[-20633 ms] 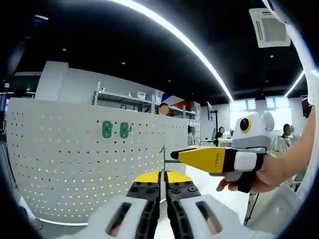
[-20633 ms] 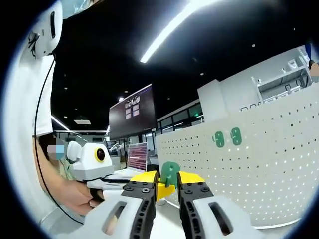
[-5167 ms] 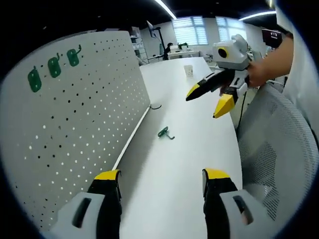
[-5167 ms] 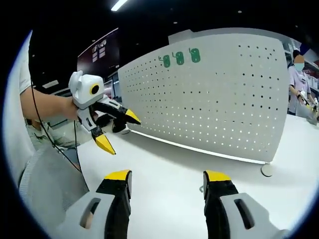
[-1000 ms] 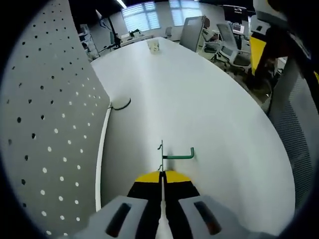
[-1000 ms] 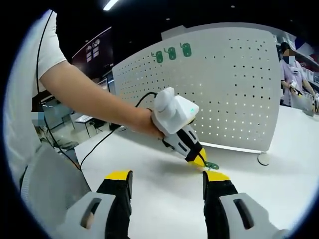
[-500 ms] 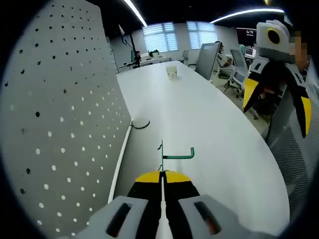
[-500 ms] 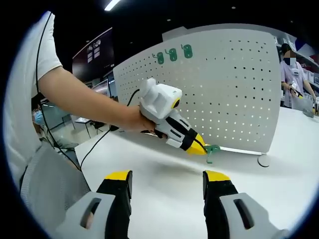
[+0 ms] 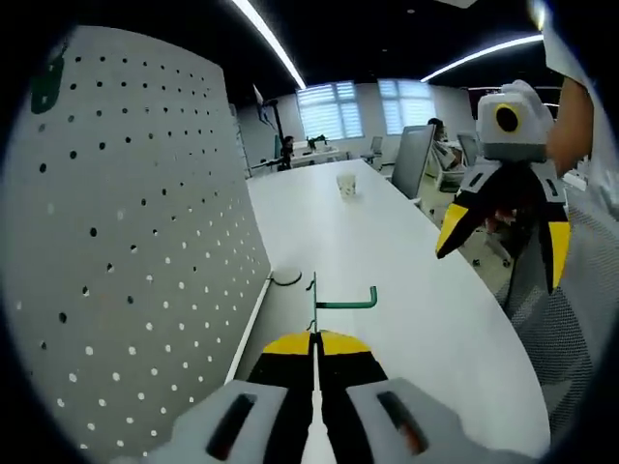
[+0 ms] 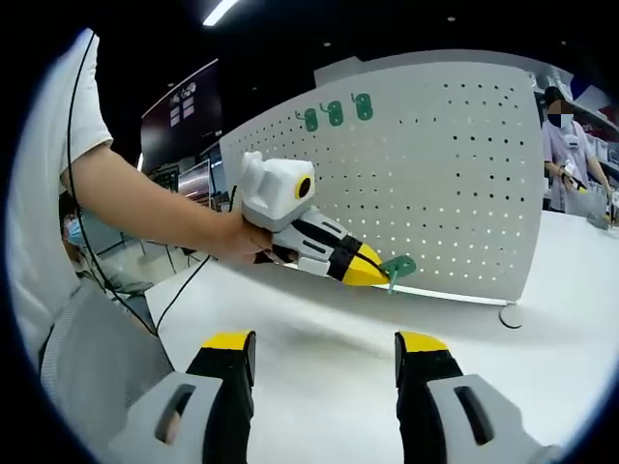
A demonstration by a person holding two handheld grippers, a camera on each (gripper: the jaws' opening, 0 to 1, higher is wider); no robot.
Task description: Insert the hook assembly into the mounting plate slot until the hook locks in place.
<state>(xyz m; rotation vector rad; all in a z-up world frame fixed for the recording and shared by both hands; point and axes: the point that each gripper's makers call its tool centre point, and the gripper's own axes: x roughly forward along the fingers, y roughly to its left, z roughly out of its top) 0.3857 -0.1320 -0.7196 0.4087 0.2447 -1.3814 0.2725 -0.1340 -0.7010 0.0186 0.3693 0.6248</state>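
Perforated white pegboard (image 10: 455, 184), green wire hook (image 9: 338, 302)

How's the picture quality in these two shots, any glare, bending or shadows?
Left gripper view: ceiling light strips blow out white, the white perforated pegboard bows from fisheye. Right gripper view: soft shadow on the white table, small green metal hook sharp.

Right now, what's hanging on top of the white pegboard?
Three green hooks hang in a row near the pegboard's top edge. Their pegs are hidden in the holes. The left claw holds a fourth hook lower down.
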